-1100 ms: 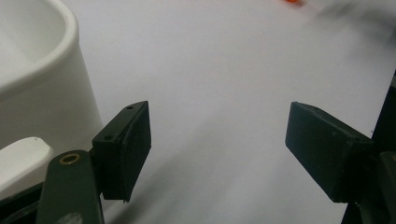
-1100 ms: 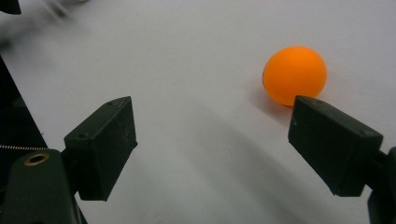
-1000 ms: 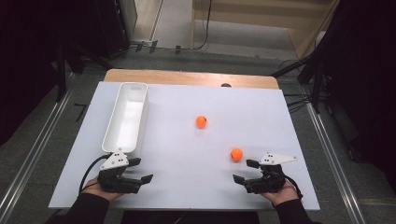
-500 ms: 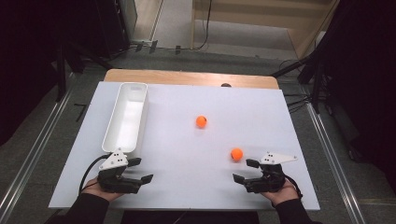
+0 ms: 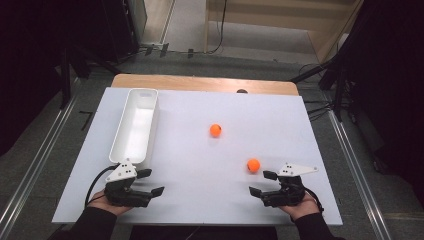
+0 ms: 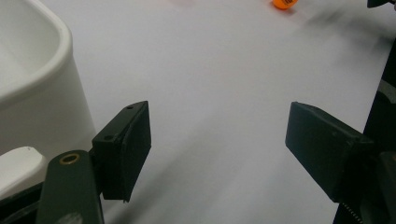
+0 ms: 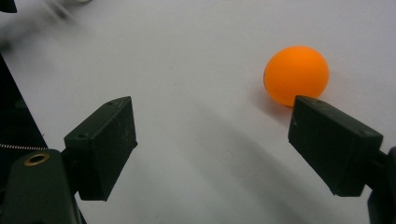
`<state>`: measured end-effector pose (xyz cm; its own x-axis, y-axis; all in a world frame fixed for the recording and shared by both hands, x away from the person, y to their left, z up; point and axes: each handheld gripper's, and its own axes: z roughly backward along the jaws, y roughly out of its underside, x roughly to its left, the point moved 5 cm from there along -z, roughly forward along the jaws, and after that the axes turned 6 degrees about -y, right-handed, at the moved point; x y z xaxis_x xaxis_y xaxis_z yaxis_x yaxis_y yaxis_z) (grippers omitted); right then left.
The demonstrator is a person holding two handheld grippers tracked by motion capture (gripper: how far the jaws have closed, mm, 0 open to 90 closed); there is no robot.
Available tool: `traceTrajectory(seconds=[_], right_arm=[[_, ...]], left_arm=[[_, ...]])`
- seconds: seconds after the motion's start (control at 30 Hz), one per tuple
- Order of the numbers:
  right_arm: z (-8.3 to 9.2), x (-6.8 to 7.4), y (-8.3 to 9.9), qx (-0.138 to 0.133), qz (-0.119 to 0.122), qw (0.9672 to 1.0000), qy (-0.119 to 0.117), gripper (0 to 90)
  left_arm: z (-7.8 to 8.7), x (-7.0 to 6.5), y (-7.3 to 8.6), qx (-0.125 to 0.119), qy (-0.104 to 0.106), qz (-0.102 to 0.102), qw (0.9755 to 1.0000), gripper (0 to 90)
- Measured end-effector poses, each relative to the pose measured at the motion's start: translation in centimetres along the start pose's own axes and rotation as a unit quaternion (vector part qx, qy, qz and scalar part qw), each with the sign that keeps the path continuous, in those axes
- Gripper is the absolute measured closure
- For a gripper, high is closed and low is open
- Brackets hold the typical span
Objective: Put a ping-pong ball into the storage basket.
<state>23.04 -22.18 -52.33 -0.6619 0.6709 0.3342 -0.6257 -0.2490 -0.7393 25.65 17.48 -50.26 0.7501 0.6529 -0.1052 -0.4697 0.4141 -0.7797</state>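
Note:
Two orange balls lie on the white table top: one near the middle (image 5: pixel 215 130), the other (image 5: pixel 253 165) toward the front right. My right gripper (image 5: pixel 260 183) rests at the front edge just short of the nearer ball, open and holding nothing. In the right gripper view that ball (image 7: pixel 295 74) sits just beyond the right jaw, outside the open gap (image 7: pixel 212 116). My left gripper (image 5: pixel 153 181) rests open at the front left. In its own view (image 6: pixel 218 121) only bare table lies between the jaws, and a ball (image 6: pixel 286 3) shows far off.
A long white tray (image 5: pixel 136 127) lies with nothing in it along the left side of the table, its near end just beyond my left gripper. Its curved wall (image 6: pixel 42 93) is close beside the left jaw. A wooden strip (image 5: pixel 200 83) edges the far side of the table.

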Motion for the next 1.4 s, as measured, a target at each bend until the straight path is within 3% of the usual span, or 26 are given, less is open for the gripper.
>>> traceTrajectory(seconds=[0.87, 1.23, 1.4], right_arm=[[0.1, 0.0, 0.0, -0.001, -0.001, 1.0000, 0.001, 13.6], [0.1, 0.0, 0.0, 0.000, -0.002, 1.0000, 0.001, 13.6], [0.2, -0.1, 0.0, -0.001, -0.001, 1.0000, 0.002, 13.6]], left_arm=[[0.2, -0.5, -0.7, -0.002, 0.011, 0.005, 0.9999, 23.2], [0.4, -1.4, -2.3, -0.004, 0.024, 0.024, 0.9994, 23.2], [0.4, -1.6, -3.1, -0.009, 0.024, 0.020, 0.9995, 23.2]])
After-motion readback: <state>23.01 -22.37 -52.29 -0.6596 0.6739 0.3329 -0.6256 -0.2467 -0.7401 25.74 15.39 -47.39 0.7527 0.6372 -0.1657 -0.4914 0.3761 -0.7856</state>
